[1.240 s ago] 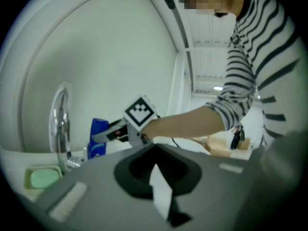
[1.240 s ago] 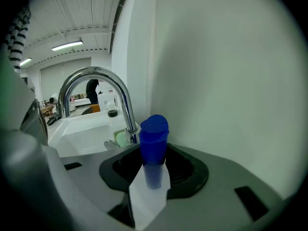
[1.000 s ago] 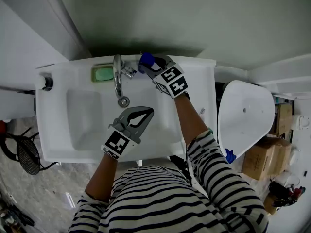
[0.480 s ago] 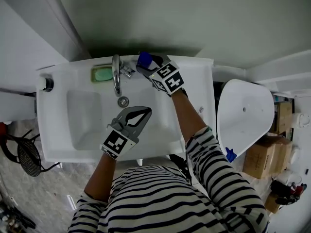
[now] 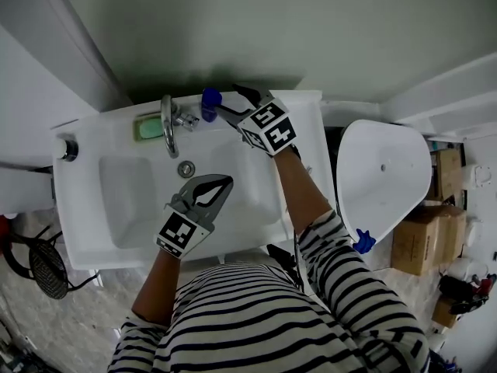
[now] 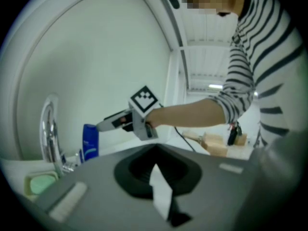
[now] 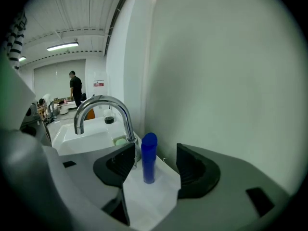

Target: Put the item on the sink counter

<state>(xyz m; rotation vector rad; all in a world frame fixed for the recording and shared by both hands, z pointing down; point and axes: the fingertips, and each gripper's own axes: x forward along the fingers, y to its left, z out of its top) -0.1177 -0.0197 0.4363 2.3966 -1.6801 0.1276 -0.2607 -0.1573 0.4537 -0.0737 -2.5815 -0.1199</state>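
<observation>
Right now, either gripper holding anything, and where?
Nothing. Right gripper jaws have just been opening; blue bottle stands free between them. Left gripper shut, empty.

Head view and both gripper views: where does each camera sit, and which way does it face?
Head view: on the head, looking steeply down on the sink; shows striped shirt, left gripper, right gripper.
Left gripper view: rides that gripper, facing the wall; shows its shut jaws, the right forearm.
Right gripper view: rides that gripper, facing along the sink's back; its jaws, just opening, flank the blue bottle, untouched.
All three share the bottle and faucet.
</observation>
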